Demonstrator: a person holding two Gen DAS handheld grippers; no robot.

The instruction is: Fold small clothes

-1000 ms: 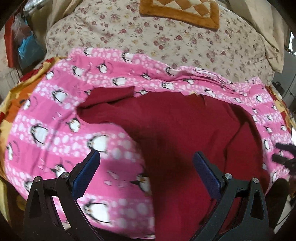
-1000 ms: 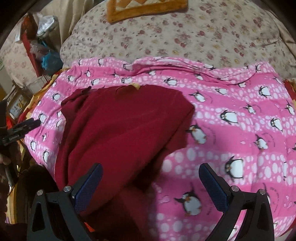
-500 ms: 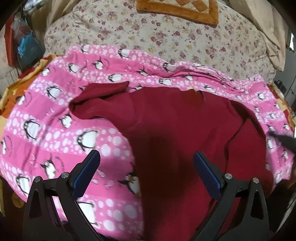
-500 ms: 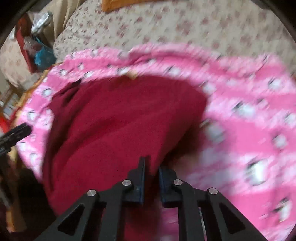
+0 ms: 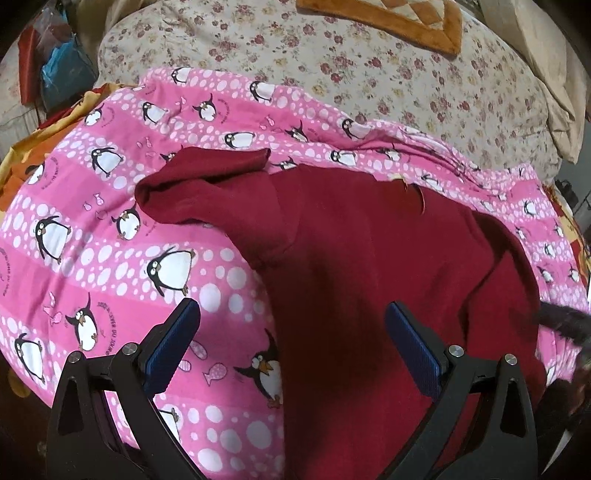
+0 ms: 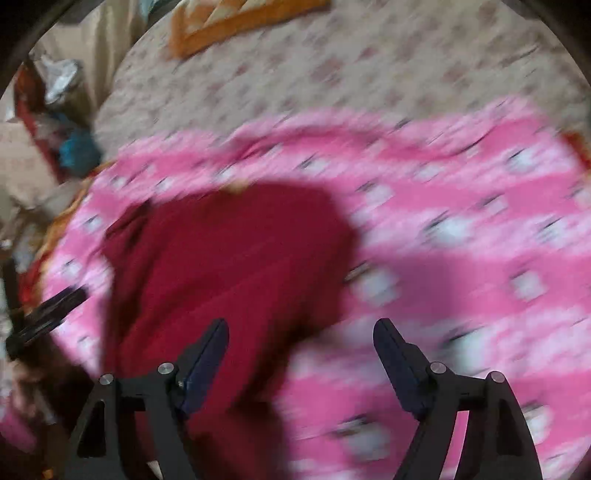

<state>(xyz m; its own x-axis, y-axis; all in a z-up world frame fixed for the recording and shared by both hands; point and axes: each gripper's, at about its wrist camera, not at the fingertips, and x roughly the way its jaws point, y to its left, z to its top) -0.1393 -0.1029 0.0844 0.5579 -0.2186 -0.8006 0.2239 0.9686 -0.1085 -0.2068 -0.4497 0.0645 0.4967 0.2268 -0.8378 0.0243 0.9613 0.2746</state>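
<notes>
A dark red garment point(image 5: 369, 266) lies spread on a pink penguin-print blanket point(image 5: 110, 236), one sleeve point(image 5: 207, 181) stretched out to the left. My left gripper point(image 5: 291, 339) is open and empty, hovering over the garment's left edge. In the right wrist view, which is motion-blurred, the red garment point(image 6: 221, 266) lies left of centre on the pink blanket point(image 6: 461, 258). My right gripper point(image 6: 299, 354) is open and empty above the garment's right edge. The right gripper's blurred tip point(image 5: 561, 325) shows at the far right of the left wrist view.
A floral bedspread point(image 5: 369, 66) lies behind the blanket, with an orange quilted cushion point(image 5: 406, 22) on it. Bags and clutter point(image 5: 62, 70) sit at the far left. A beige pillow point(image 5: 546, 66) is at the far right.
My right gripper shut over the garment's right side half a second ago and has now opened, letting go; its view is moving fast. My left gripper stayed open and shifted slightly.
</notes>
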